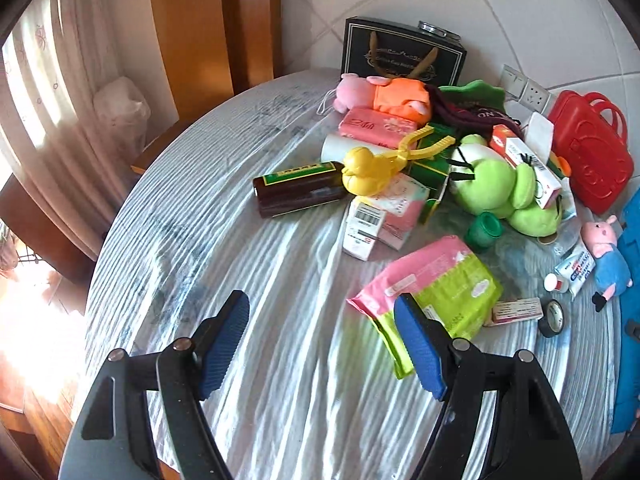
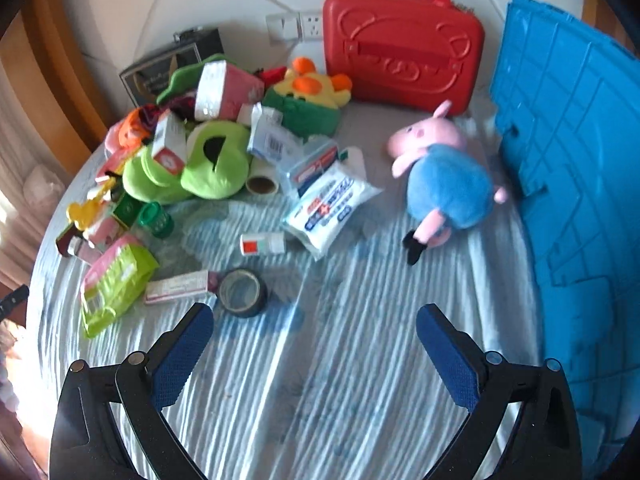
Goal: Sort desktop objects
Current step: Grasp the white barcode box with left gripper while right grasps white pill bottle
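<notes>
Toys and boxes in one big messy heap
Both the left gripper (image 1: 322, 346) and right gripper (image 2: 316, 354) are wide open, holding nothing (sorting looks barely begun); the pile (image 2: 208, 140) sits upper left, the pig toy (image 2: 444, 180) right of middle

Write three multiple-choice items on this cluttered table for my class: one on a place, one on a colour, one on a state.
1. Where does the tape roll lie?
A. beside the slim pink box
B. on the red case
C. inside the blue crate

2. What colour is the pig plush's body?
A. green
B. blue
C. yellow

3. How is the right tool?
A. shut on the tape roll
B. shut on nothing
C. open, holding nothing

Answers: 1 A, the roll touches the box's end; 2 B, blue body under a pink head; 3 C, its fingers stand wide apart over bare cloth.
</notes>
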Motion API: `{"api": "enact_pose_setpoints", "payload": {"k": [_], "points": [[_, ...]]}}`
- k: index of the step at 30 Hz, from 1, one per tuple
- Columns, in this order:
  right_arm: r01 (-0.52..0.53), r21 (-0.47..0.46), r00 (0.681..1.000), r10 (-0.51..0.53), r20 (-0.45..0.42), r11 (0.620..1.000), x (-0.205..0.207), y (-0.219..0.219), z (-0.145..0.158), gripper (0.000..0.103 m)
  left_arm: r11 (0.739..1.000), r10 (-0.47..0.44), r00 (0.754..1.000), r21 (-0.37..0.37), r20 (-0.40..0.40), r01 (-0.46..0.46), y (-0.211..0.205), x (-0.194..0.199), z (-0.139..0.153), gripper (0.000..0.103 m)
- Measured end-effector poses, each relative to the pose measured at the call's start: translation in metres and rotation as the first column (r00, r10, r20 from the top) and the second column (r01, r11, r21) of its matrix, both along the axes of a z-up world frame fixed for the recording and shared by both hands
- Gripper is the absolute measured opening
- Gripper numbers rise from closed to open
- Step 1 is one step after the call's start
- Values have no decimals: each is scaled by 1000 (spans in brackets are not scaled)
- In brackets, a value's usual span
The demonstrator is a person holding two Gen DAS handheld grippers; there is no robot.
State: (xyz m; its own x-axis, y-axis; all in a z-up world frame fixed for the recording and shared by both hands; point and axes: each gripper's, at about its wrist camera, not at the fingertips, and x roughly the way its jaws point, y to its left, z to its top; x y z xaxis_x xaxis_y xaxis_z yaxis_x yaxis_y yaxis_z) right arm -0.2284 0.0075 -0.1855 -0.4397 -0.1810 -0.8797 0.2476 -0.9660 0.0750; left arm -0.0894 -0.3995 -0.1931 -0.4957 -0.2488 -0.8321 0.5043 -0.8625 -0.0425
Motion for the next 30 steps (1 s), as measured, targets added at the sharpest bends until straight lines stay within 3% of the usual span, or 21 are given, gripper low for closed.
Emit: {"api": "enact_pose_setpoints", "payload": {"k": [4,19,25,29,30], "points": [[20,41,993,-24,115,999,-16,-15,-44,103,1000,-21,1000,1,19,21,-15,-18,-19,75],[66,175,946,-118,303,982,-55,-32,-129,103,993,-121,985,4,125,122,-27,-121,-103,75],[96,149,955,-133,265,984,-49,-23,-127,103,991,-132,986,25,103,130,-38,-123,-117,78],[125,138,964,-153,217,982,-43,-18,-125,103,995,-102,991,15,82,102,-44,-120,-122,98],[128,137,965,-155,209,982,-43,-17,-124,103,994,-109,991,4,78,109,-43,-119,-122,99]]}}
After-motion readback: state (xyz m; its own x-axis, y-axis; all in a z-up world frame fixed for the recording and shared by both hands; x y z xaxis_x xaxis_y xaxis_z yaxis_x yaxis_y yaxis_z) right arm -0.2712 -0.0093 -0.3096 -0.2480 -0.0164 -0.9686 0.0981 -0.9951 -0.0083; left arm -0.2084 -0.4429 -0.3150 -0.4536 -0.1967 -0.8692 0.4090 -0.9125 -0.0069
